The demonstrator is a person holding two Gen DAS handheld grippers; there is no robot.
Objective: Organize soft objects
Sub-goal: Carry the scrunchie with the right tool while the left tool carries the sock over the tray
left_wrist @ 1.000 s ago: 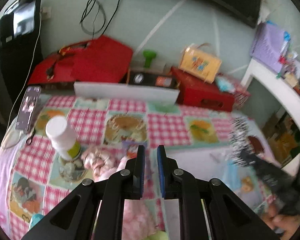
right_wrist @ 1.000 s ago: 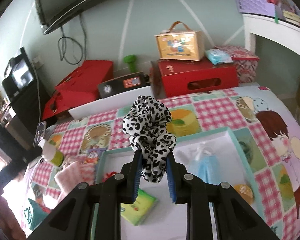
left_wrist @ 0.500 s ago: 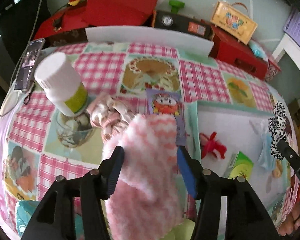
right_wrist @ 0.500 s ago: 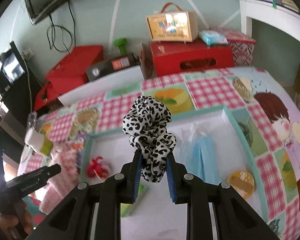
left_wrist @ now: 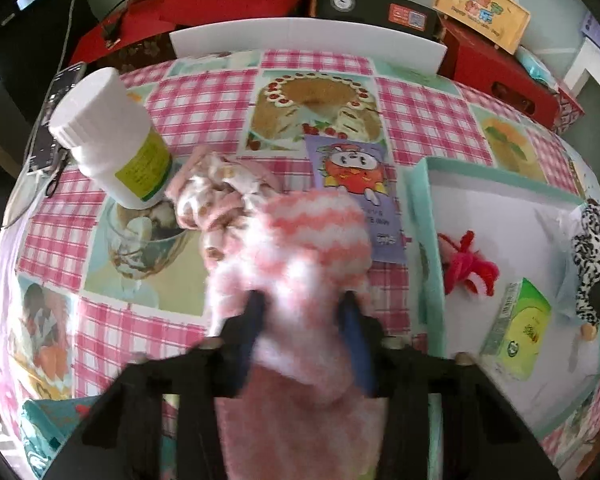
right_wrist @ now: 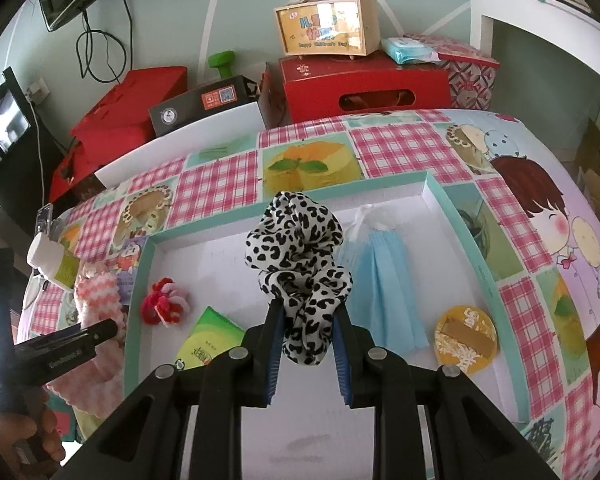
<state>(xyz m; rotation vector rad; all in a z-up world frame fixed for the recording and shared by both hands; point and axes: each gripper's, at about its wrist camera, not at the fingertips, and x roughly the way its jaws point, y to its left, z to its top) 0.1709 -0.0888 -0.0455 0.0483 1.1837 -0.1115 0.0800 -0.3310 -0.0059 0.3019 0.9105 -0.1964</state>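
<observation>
Left gripper (left_wrist: 302, 330) has just been closing from a wide gape and now pinches the pink-and-white fuzzy sock (left_wrist: 300, 264), which half a second ago lay loose between spread fingers; that reads as a fresh grasp, so the sock looks ready to be lifted toward the teal-rimmed tray (right_wrist: 466, 236). It lies on the checked bench cloth (left_wrist: 204, 92) at lower centre of the left view, just left of the tray, its long axis running from the bottom edge up toward frame centre, toe end uppermost. Right gripper (right_wrist: 306, 350) is clamped on the leopard-print scrunchie (right_wrist: 300, 268), unchanged, above the tray's white floor at frame centre.
</observation>
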